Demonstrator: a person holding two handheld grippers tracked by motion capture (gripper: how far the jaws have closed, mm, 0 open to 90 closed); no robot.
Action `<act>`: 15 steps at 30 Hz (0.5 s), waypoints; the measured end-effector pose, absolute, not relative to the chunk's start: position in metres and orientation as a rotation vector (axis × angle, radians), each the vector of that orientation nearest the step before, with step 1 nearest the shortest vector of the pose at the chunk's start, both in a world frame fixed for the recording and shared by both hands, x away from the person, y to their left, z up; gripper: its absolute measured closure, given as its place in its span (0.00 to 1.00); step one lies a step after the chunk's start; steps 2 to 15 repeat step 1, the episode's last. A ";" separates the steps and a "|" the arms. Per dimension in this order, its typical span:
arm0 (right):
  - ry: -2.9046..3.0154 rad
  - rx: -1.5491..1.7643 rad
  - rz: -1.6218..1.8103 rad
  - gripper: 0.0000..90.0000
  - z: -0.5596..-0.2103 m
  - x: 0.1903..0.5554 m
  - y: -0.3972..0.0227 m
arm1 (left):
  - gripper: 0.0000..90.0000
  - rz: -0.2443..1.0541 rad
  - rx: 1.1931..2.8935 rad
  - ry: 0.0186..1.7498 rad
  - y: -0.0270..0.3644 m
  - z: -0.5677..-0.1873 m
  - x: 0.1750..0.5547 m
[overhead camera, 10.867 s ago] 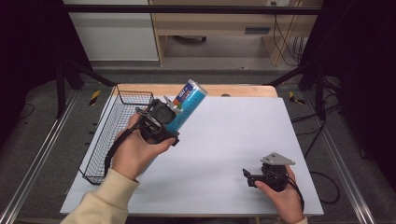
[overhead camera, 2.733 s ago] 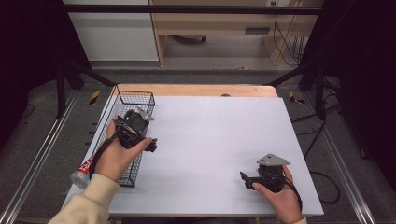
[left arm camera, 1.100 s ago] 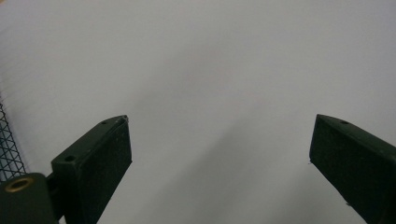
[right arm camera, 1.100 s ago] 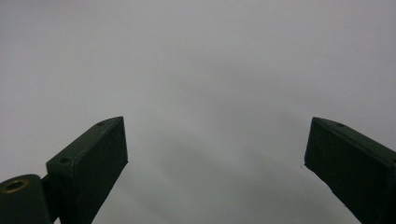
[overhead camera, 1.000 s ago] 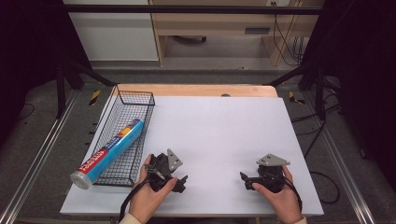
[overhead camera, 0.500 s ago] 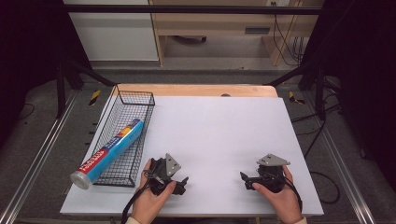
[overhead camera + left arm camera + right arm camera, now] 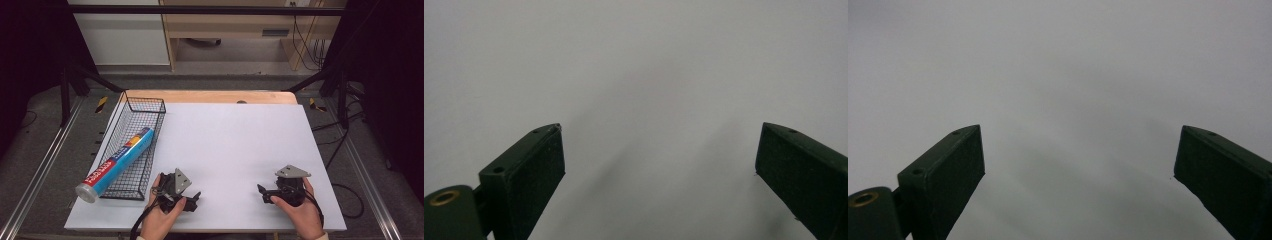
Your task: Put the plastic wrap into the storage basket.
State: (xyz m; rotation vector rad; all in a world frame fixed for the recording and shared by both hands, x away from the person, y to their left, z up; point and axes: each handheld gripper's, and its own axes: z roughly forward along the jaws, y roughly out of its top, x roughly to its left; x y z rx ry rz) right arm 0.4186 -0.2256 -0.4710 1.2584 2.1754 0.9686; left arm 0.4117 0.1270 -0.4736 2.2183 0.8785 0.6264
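Blue foil-roll box laid in the wire basket, both tools at rest.

The long blue cardboard tube box with a white end cap and red lettering is seen lying lengthwise in the black wire basket at the white worktop's left edge, its near end jutting past the rim. The left tool and right tool are held low with jaws spread, nothing pinched. The placing step is judged complete; no further move seems called for.

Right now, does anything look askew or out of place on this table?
Yes: the blue tube lies slantwise in the wire basket, its capped near end poking out over the rim, past the table's left edge. Both grippers, left and right, rest open and empty.
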 end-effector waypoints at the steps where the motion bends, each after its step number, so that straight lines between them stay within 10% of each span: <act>1: 2.175 1.259 0.969 0.07 -0.471 0.419 -0.226 | 0.06 0.623 2.221 0.877 0.127 -0.473 0.411; 15: 2.175 1.259 0.969 0.07 -0.471 0.419 -0.226 | 0.06 0.623 2.221 0.877 0.127 -0.473 0.411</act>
